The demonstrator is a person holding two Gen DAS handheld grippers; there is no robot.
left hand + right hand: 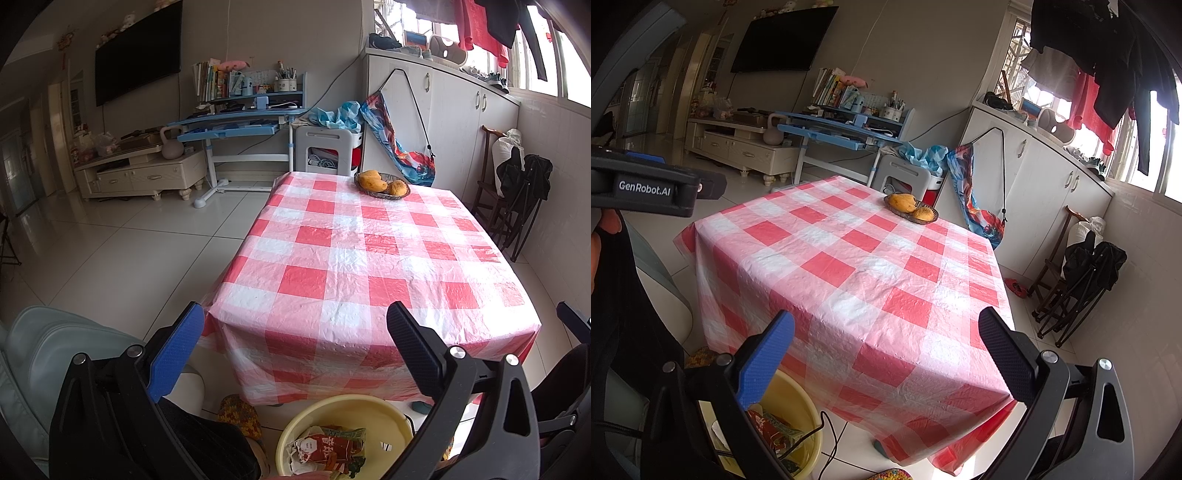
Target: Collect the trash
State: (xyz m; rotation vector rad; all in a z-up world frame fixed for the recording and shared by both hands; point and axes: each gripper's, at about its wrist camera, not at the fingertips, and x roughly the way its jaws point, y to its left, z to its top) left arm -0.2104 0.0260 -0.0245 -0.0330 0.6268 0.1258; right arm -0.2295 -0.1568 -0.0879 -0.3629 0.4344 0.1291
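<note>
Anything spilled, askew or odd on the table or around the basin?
Nothing stands out. The checkered tablecloth holds only a fruit dish at its far end; wrappers sit inside the yellow basin on the floor. Both hand-held grippers, left and right, are open and empty.

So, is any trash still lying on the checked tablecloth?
No, the tablecloth carries only the fruit basket; wrappers sit in the yellow basin.

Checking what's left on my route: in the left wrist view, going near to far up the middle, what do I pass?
Yellow basin holding wrappers → checkered tablecloth → fruit basket → white stool.
</note>
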